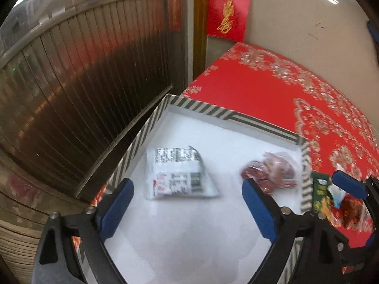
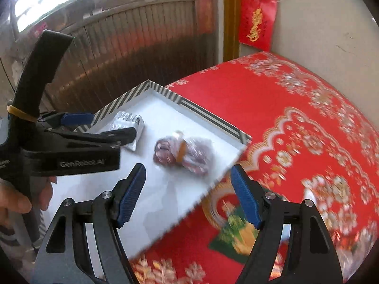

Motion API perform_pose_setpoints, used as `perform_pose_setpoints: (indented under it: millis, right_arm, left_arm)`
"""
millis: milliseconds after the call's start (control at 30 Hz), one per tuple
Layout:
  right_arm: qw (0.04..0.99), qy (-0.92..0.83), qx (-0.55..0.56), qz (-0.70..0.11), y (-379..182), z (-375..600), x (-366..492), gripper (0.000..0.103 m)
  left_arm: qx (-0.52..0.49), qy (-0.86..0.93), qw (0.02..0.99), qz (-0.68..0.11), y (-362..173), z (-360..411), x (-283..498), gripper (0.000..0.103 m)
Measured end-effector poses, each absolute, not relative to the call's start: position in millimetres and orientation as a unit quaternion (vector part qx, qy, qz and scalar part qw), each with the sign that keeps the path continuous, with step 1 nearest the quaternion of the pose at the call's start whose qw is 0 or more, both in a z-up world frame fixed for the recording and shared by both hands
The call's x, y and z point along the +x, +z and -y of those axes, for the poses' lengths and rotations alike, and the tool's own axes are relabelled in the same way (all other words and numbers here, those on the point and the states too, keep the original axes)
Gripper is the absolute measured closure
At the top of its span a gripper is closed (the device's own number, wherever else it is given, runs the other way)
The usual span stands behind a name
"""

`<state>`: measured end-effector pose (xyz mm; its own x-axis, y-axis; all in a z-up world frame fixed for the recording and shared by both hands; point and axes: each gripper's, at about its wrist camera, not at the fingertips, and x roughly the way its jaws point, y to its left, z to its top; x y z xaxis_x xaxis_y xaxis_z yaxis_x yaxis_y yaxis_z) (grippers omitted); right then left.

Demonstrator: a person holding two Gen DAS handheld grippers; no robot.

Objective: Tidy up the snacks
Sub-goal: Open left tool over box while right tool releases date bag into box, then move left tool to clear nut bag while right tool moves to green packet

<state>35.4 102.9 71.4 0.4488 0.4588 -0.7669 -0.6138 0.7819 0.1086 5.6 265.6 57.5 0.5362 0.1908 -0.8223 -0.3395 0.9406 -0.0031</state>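
Note:
A shallow white box with a black-and-white striped rim [image 1: 151, 127] [image 2: 123, 99] sits at the left corner of the red table. In it lie a white packet with black print [image 1: 175, 172] [image 2: 129, 123] and a clear bag of reddish-brown snacks [image 1: 272, 172] [image 2: 182, 156]. My left gripper [image 1: 186, 187] [image 2: 111, 125] hovers open over the box, its blue pads apart from the white packet below. My right gripper [image 2: 187, 169] stands open over the box's right edge, nothing between its fingers. One of its blue pads [image 1: 345, 182] shows in the left wrist view.
A green snack packet [image 2: 234, 236] [image 1: 319, 194] and other small wrapped snacks [image 1: 348, 210] lie on the red patterned tablecloth [image 2: 296, 108] right of the box. A metal slatted door [image 1: 83, 82] stands left of the table. A hand [image 2: 16, 201] holds the left gripper.

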Motion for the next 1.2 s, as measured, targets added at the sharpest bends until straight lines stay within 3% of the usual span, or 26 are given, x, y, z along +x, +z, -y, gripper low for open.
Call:
perform_pose_setpoints:
  millis: [633,1200]
  right_arm:
    - [0.884,0.214,-0.032,-0.416,76,50,-31,0.028]
    - [0.891,0.146,0.024,-0.43,59,155,-57,0.028]
  left_arm:
    - [-0.039,0.036,0.894,-0.446,71,-138,-24,0.007]
    - [0.012,0.016,0.879,-0.476,57,-75,20,0.007]
